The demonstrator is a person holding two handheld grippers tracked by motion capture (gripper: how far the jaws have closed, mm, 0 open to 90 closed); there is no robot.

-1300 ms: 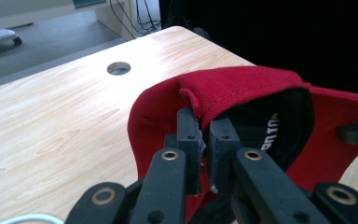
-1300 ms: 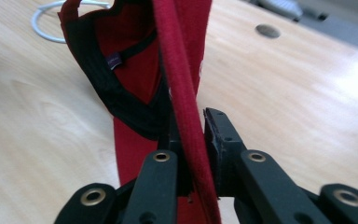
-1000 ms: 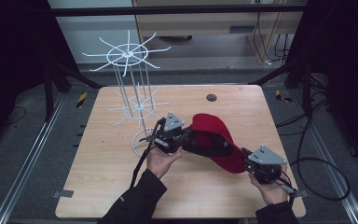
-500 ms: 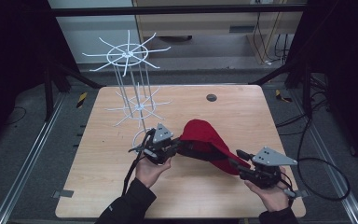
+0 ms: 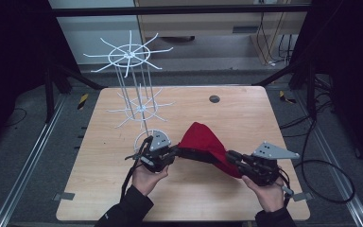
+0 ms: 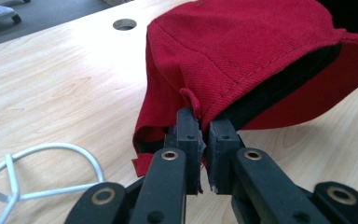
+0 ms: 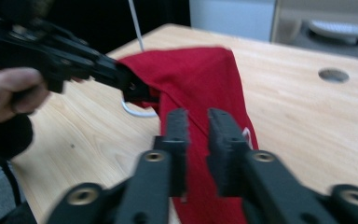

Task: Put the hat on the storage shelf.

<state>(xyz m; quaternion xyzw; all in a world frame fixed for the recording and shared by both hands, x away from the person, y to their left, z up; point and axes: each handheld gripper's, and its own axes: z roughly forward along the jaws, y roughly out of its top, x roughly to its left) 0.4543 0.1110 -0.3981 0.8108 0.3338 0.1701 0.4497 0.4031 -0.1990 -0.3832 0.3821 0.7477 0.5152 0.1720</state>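
A red cap (image 5: 203, 139) hangs stretched between my two grippers over the wooden table (image 5: 246, 113), its crown raised like a tent. My left gripper (image 5: 175, 152) is shut on the cap's back edge; in the left gripper view the jaws (image 6: 204, 135) pinch the red fabric (image 6: 242, 51). My right gripper (image 5: 230, 157) sits at the cap's other end. Its jaws (image 7: 198, 126) have just been closing and now stand almost together with the red cloth (image 7: 200, 79) between them. The left gripper (image 7: 137, 91) also appears in the right gripper view.
A tall white wire rack (image 5: 132, 54) with spoked tiers stands at the table's back left, and its base ring (image 5: 144, 139) lies just behind the left gripper. A round hole (image 5: 214, 99) sits near the far edge. A black cable (image 5: 321, 179) trails off to the right.
The cap went from lying flat to being lifted into a peak. The left gripper drew toward the near edge with it. The right gripper rose and took a fresh grip on the cap.
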